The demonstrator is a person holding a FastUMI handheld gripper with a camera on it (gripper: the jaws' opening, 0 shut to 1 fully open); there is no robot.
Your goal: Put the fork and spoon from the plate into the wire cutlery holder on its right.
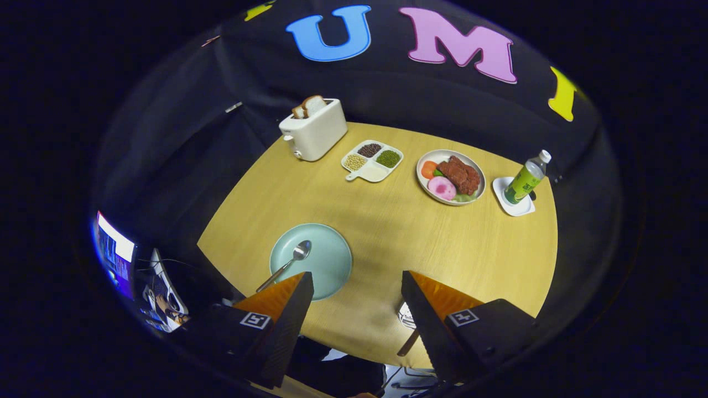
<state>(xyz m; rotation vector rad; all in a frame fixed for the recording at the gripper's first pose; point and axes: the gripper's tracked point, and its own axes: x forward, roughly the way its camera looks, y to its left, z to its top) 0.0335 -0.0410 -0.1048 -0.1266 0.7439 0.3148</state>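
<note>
Starting at my left, a lit screen (pixel 115 251) glows off the table edge; I leave its contents alone. On the round wooden table (pixel 387 232), the pale green plate (pixel 323 265) sits just ahead of the gripper's (pixel 357 284) left finger, which overlaps its near rim. The spoon (pixel 287 264) lies on that plate, bowl toward the far side, handle running back and to the left so that its end hangs over the rim beside the left fingertip. That long axis is what my next move turns on, I judge: the spoon lies left of the gap between the fingers, so I would have to shift left and turn to cross the handle. The gripper is spread wide and holds nothing; bare table shows between the fingers.

Beyond are a white toaster (pixel 313 132) with bread in it, a divided dish of beans (pixel 372 160) and a plate of food (pixel 451 177). Tucked against the right finger is a bit of wire and a dark handle, likely the cutlery holder (pixel 408 318) (mostly hidden, so I cannot say whether the fork is in it). Farthest right, a green-labelled bottle (pixel 527 178) stands on a white coaster (pixel 513 205); its label is too small to read.
</note>
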